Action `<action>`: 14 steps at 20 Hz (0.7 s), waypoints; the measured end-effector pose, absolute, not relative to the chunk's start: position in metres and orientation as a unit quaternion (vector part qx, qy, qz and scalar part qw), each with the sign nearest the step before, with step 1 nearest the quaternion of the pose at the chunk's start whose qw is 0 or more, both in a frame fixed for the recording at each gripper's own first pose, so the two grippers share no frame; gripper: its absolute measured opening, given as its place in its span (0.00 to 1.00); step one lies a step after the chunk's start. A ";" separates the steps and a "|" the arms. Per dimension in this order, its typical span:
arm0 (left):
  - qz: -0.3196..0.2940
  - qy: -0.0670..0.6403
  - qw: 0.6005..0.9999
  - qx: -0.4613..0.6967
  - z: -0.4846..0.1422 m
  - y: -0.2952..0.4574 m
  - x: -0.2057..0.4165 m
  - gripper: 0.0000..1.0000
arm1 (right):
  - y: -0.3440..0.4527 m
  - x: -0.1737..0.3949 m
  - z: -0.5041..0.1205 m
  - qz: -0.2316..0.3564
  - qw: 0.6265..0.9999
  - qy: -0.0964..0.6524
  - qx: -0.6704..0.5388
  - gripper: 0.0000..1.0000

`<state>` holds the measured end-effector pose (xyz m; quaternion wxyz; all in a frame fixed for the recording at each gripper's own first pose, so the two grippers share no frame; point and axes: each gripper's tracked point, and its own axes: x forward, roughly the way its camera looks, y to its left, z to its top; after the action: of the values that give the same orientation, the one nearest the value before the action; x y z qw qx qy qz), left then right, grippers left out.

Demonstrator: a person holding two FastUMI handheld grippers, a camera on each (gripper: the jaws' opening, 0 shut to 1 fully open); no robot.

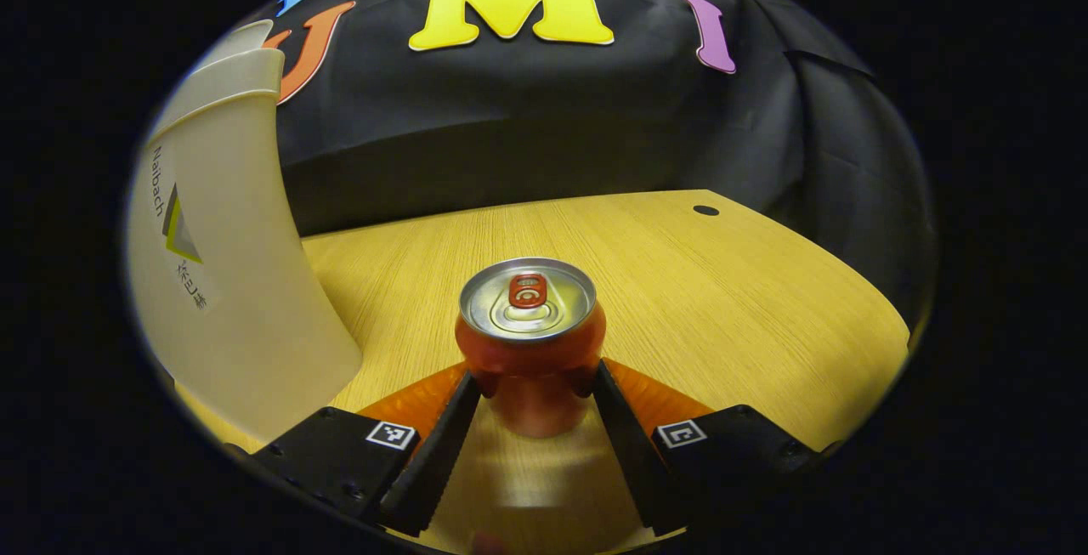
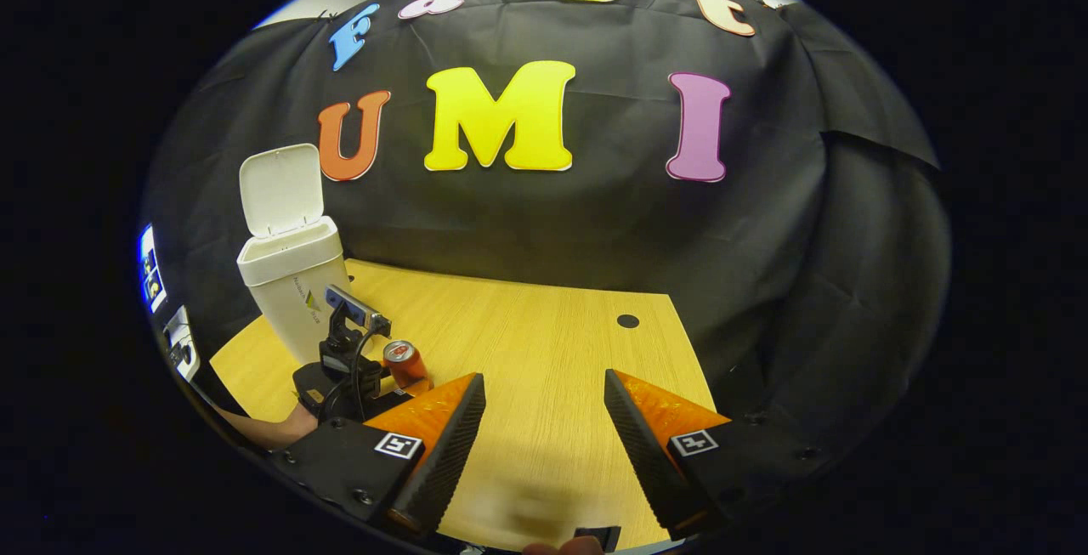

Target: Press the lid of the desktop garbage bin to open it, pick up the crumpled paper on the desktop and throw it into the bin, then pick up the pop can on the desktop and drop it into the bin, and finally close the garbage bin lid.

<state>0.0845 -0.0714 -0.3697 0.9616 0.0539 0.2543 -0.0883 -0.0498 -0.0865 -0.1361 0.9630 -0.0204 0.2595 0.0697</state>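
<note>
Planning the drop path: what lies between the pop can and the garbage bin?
Nothing: in the left gripper view, only bare desktop separates the pop can from the garbage bin.

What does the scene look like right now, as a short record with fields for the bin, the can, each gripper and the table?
bin: white garbage bin, lid flipped up and open, at the table's left
can: pop can upright on the table, beside the bin
left gripper: left gripper fingers on both sides of the can, touching it
right gripper: right gripper open, holding nothing, over bare table
table: wooden table, no crumpled paper seen on it
</note>
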 end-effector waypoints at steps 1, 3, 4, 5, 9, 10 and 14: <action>-0.091 0.254 0.961 0.053 -0.369 -0.073 0.084 0.87 | -0.087 -0.051 -0.135 0.070 0.963 0.259 -0.023 0.90; -0.095 0.243 0.964 0.051 -0.361 -0.073 0.082 0.86 | -0.086 -0.054 -0.133 0.070 0.964 0.256 -0.026 0.89; -0.096 0.235 0.966 0.053 -0.353 -0.073 0.081 0.86 | -0.085 -0.053 -0.133 0.071 0.964 0.255 -0.025 0.89; -0.097 0.225 0.968 0.054 -0.342 -0.073 0.080 0.86 | -0.084 -0.053 -0.132 0.072 0.964 0.254 -0.022 0.89; -0.105 0.182 0.976 0.055 -0.277 -0.075 0.079 0.86 | -0.077 -0.050 -0.126 0.075 0.968 0.241 -0.011 0.90; -0.105 0.171 0.978 0.055 -0.258 -0.075 0.079 0.85 | -0.075 -0.051 -0.124 0.077 0.969 0.235 -0.008 0.90; -0.097 0.128 0.985 0.060 -0.179 -0.074 0.080 0.85 | -0.072 -0.052 -0.108 0.080 0.975 0.206 0.004 0.90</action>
<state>0.0797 -0.0736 -0.1790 0.9852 0.0600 0.1282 -0.0967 -0.0522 -0.0715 -0.1082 0.9753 0.0042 0.2059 0.0803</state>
